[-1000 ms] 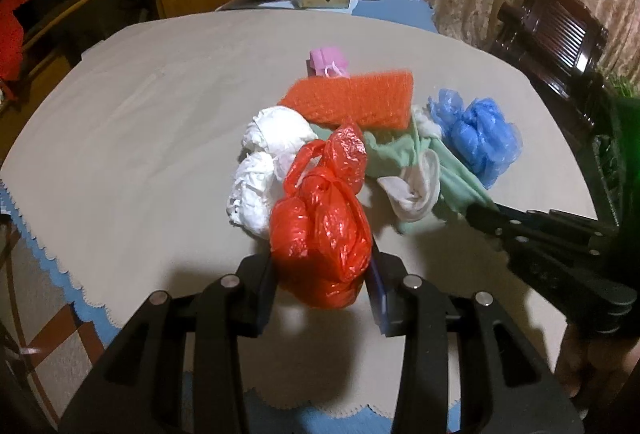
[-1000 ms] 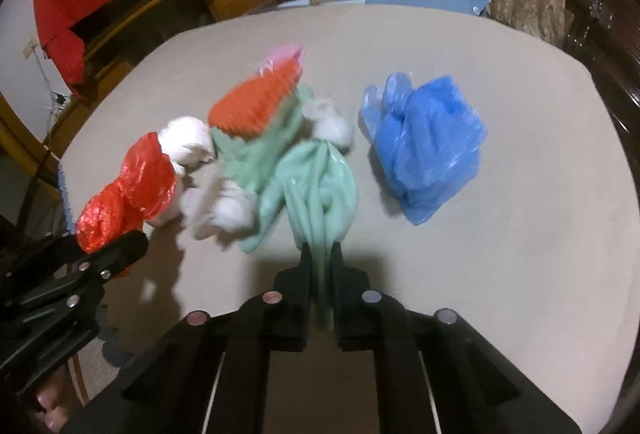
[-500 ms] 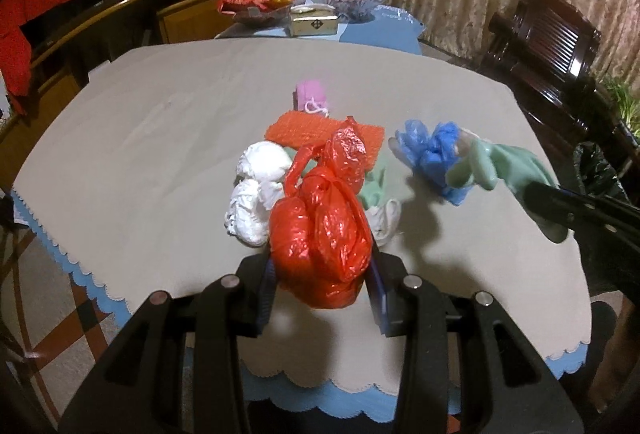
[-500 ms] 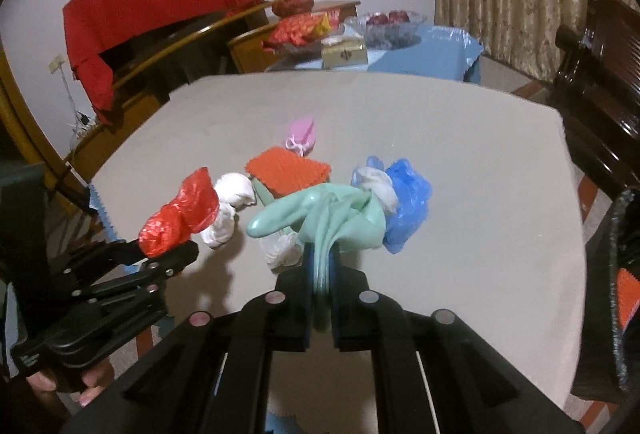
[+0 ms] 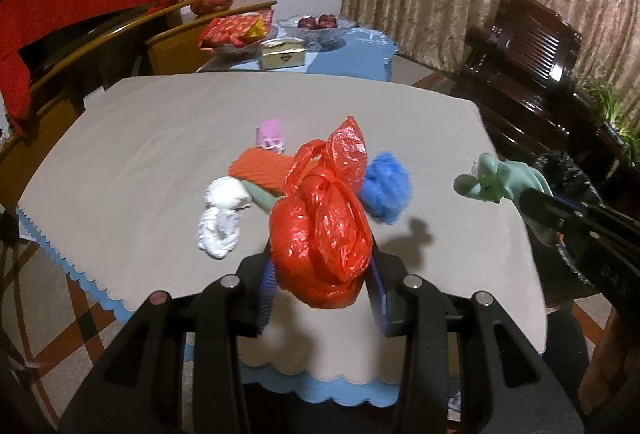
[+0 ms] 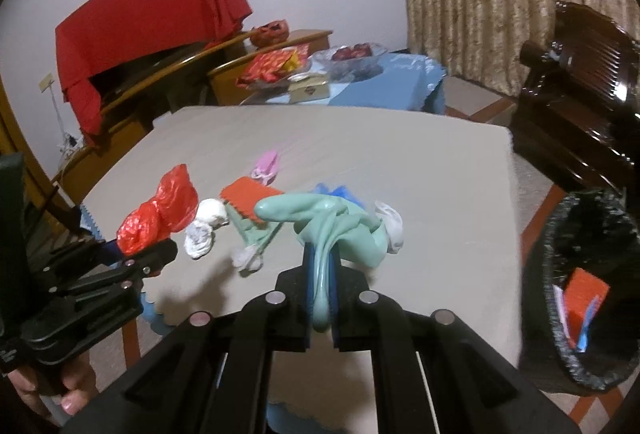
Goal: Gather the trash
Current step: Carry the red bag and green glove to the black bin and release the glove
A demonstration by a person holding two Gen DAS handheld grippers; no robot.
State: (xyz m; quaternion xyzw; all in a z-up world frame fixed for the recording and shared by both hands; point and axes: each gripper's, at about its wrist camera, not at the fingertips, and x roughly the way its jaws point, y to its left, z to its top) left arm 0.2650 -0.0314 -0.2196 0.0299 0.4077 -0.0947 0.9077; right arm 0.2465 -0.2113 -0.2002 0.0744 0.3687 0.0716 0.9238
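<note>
My left gripper is shut on a knotted red plastic bag, held above the table's near edge; the bag also shows in the right wrist view. My right gripper is shut on a pale green rubber glove, lifted off the table; the glove also shows in the left wrist view. A black-lined trash bin stands on the floor at the right. On the beige table lie a white crumpled bag, an orange mesh piece, a blue bag, a pink item.
A second green glove and a white wad lie on the table. The bin holds an orange box. A dark wooden chair stands to the right, and a blue side table with dishes stands behind.
Both grippers have risen and pulled back toward the table's near edge with their loads. The green glove has come fully off the pile, and the bin has come into the right wrist view.
</note>
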